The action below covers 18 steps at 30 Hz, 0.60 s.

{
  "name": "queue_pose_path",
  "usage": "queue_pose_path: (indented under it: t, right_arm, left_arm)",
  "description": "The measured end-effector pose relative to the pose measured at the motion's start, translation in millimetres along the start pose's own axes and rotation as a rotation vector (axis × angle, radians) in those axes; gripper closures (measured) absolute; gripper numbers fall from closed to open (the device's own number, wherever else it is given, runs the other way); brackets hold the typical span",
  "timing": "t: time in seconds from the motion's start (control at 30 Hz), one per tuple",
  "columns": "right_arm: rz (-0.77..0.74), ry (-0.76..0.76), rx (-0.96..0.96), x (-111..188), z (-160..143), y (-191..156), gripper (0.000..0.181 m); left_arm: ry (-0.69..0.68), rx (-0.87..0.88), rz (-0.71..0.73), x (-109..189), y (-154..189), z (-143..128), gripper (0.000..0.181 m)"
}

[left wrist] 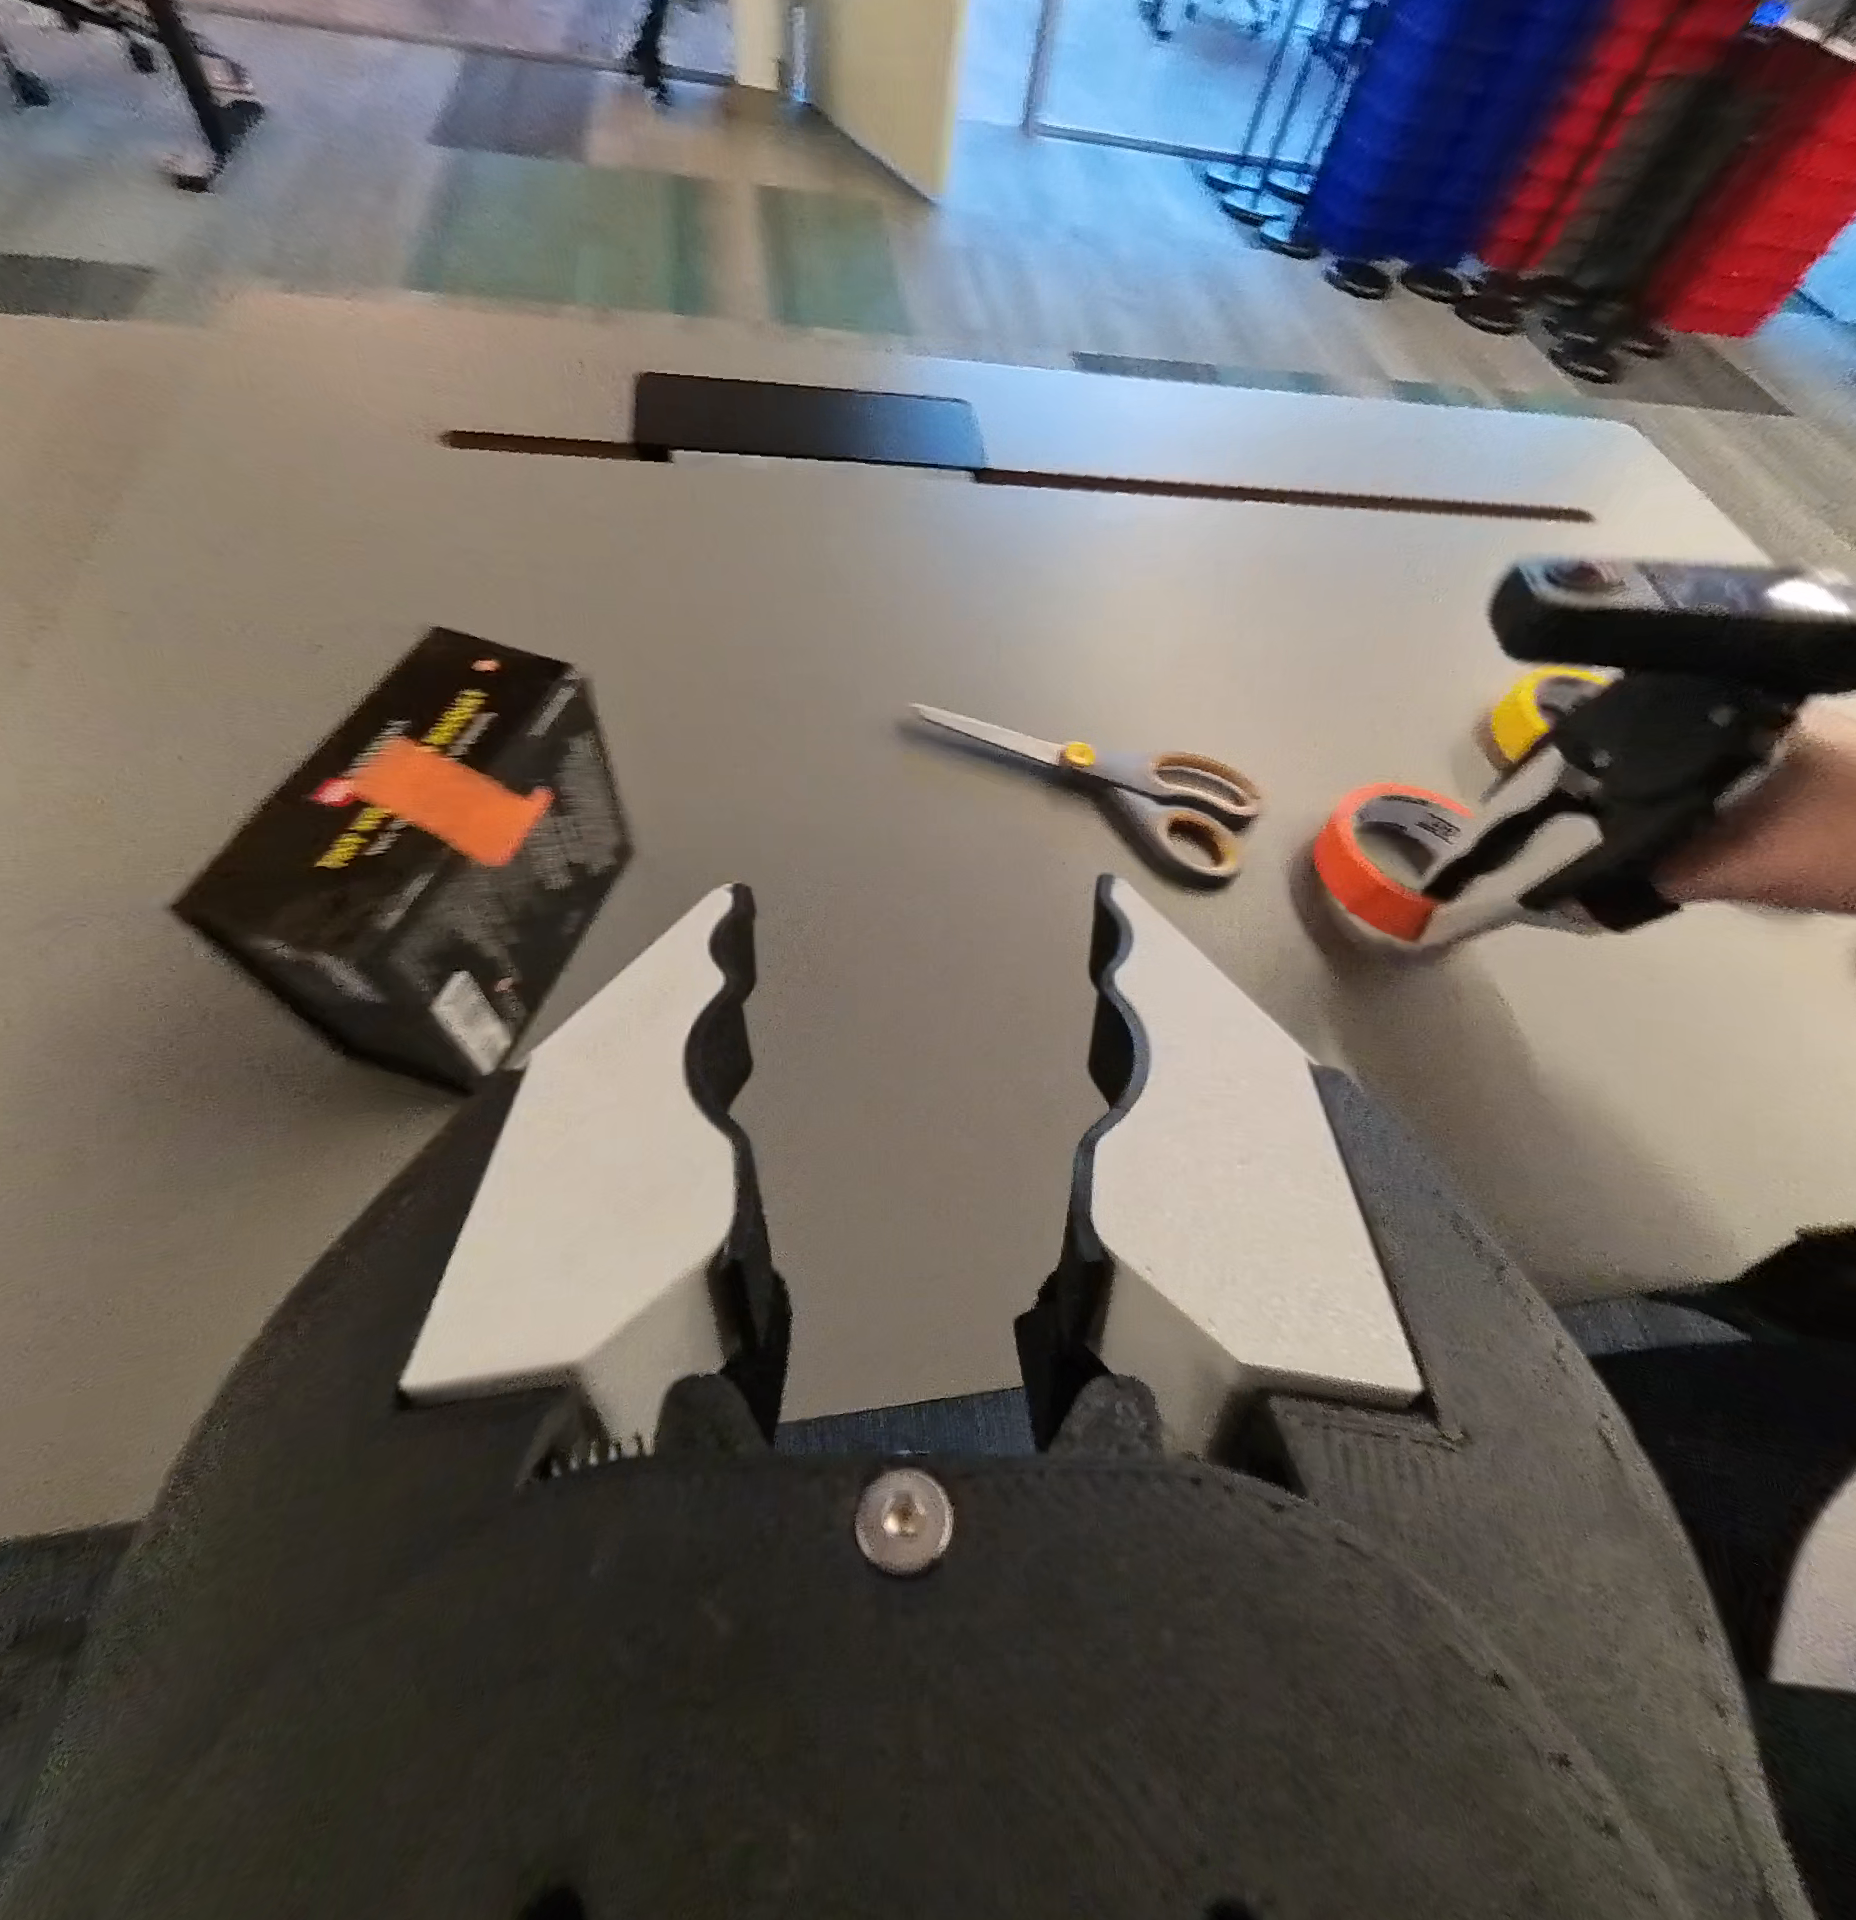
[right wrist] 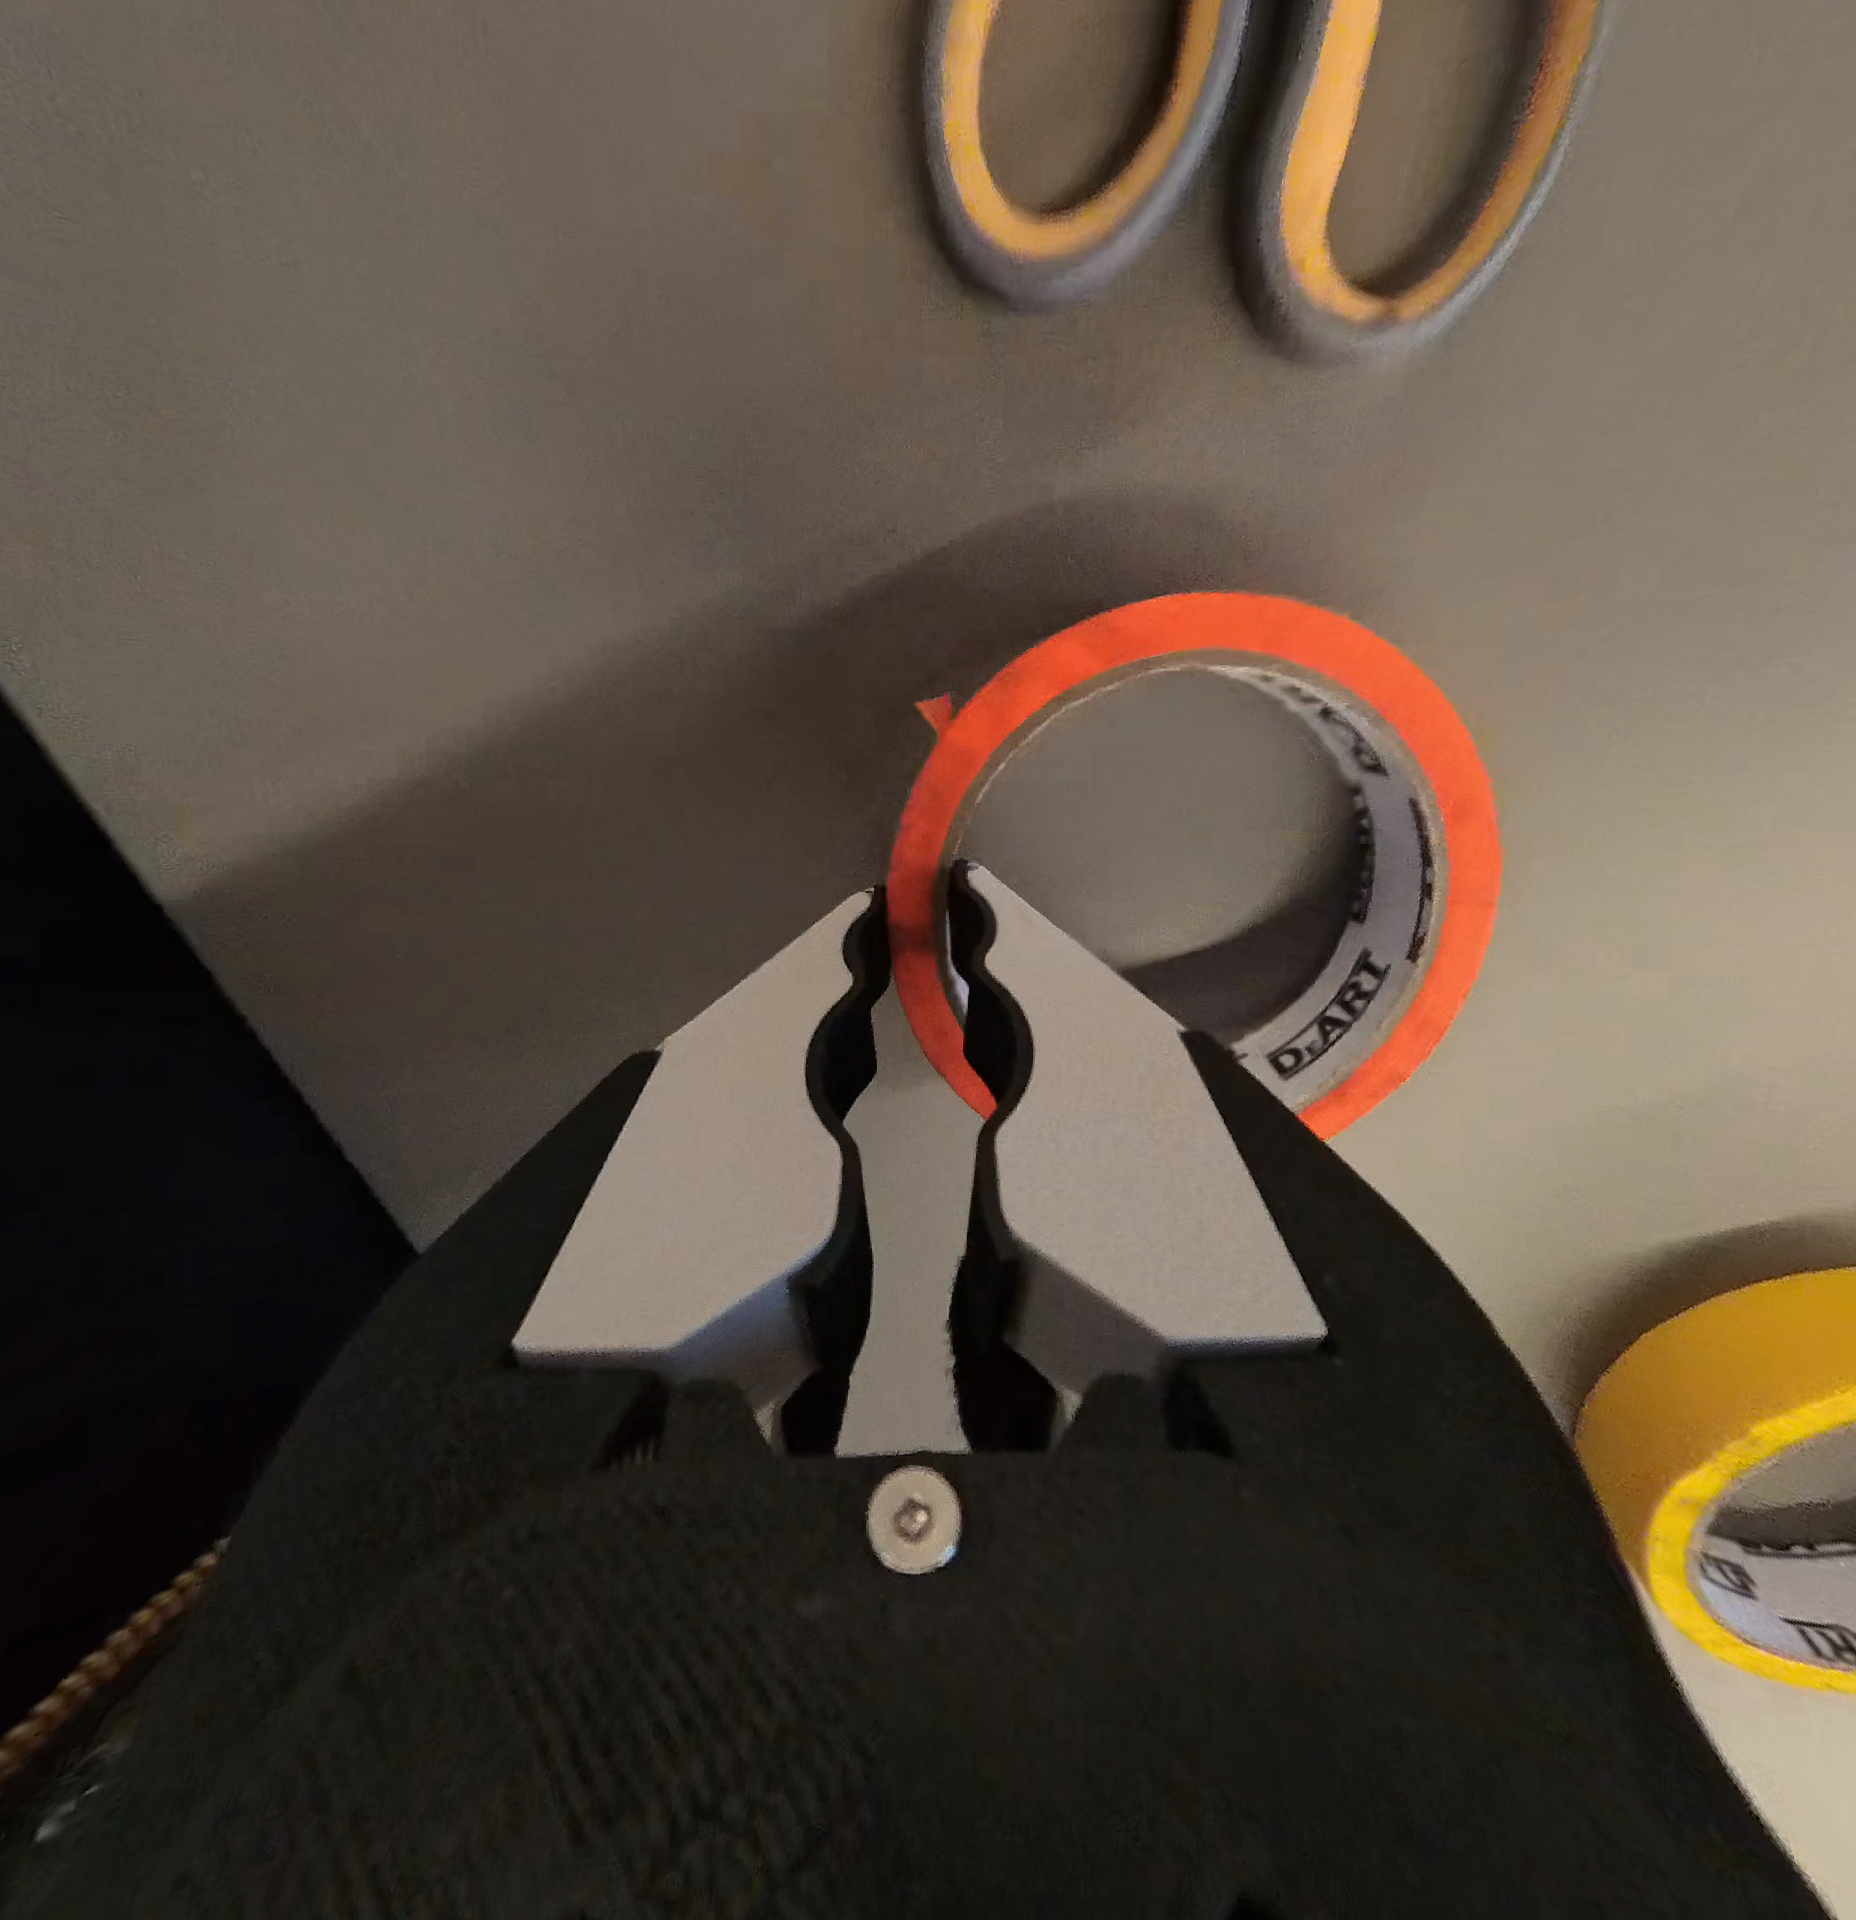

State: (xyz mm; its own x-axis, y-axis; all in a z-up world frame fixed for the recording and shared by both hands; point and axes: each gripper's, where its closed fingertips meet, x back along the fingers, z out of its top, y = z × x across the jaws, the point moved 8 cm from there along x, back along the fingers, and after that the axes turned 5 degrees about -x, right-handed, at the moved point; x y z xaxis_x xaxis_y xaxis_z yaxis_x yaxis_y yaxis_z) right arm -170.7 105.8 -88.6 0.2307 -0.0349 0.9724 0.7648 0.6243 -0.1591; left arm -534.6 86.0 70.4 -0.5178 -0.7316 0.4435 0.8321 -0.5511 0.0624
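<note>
My right gripper (right wrist: 919, 883) is shut on the wall of an orange tape roll (right wrist: 1464, 831), one finger outside the ring and one inside. The roll lies flat on the grey table (right wrist: 488, 520). In the left wrist view the same roll (left wrist: 1365, 888) shows at the right with the right gripper (left wrist: 1443, 904) on it, held by a hand. My left gripper (left wrist: 919, 899) is open and empty above the table, between a black box (left wrist: 404, 862) with an orange mark at its left and grey-and-yellow scissors (left wrist: 1111, 784) at its right.
A yellow tape roll (right wrist: 1734, 1455) lies near the orange one; it also shows in the left wrist view (left wrist: 1526, 712). The scissors' handles (right wrist: 1256, 177) lie just beyond the orange roll. A black cable slot (left wrist: 799, 421) crosses the far table. Blue and red stacks (left wrist: 1589, 135) stand on the floor beyond. The grippers' ends are close to 35 cm from one another.
</note>
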Motion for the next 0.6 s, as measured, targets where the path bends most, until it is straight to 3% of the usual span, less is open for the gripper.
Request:
queue_pose_path:
  t: [0.13,0.2,0.33,0.37,0.43,0.6]
  right_arm:
    - [0.019,0.026,-0.056,-5.7,-3.2,-0.6,0.167]
    - [0.066,0.05,-0.118,1.1,-5.0,-4.2,0.155]
    - [0.053,0.236,-0.209,47.9,4.0,-21.0,0.143]
    - [0.042,0.312,-0.215,61.7,13.0,-28.8,0.144]
    - [0.054,0.436,-0.229,78.8,38.8,-48.7,0.145]
    - [0.195,0.552,-0.269,62.1,121.5,-108.9,0.146]
  left_arm:
    - [-0.018,0.048,-0.019,9.6,-34.4,11.3,0.106]
    - [0.0,0.043,-0.031,13.4,-54.9,22.6,0.111]
    - [-0.064,0.014,-0.06,4.4,-117.3,36.6,0.116]
    - [-0.099,0.0,-0.072,-3.5,-133.6,37.4,0.109]
    - [-0.179,-0.06,-0.102,-25.6,-159.0,35.4,0.077]
    - [-0.427,-0.351,-0.267,-80.2,-181.3,-0.8,0.077]
